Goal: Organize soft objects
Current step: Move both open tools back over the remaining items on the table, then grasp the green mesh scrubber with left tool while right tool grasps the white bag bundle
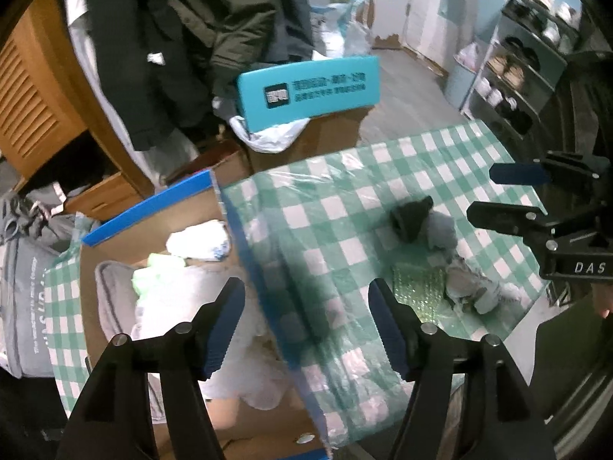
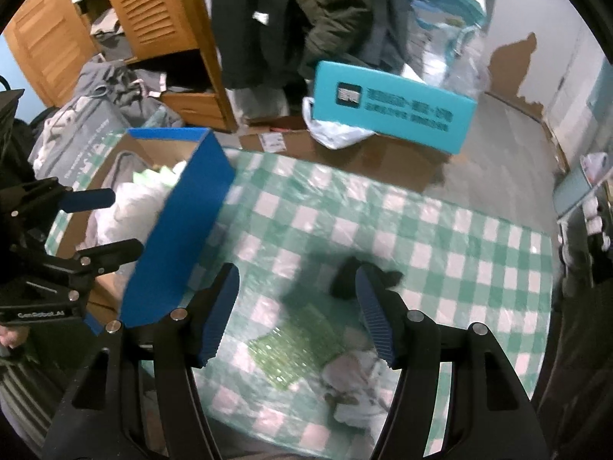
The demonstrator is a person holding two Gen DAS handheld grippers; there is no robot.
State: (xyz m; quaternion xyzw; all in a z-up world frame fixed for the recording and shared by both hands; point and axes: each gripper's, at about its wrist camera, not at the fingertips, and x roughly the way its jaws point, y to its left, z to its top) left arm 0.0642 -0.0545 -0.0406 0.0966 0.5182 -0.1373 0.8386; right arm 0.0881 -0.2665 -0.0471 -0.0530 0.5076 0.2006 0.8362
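Green-and-white checked bench [image 2: 440, 237]; blue-walled cardboard box [image 2: 180, 230] at nine o'clock; glittery green cloth [image 2: 295, 349]; dark sock [image 1: 410, 218]; teal box [image 2: 390, 107] at twelve.

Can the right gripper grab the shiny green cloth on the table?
Probably yes. The right gripper hangs over the shiny green cloth with its jaws open and empty. Nothing covers the cloth; a pale cloth lies at its edge, and the blue box stands off to one side.
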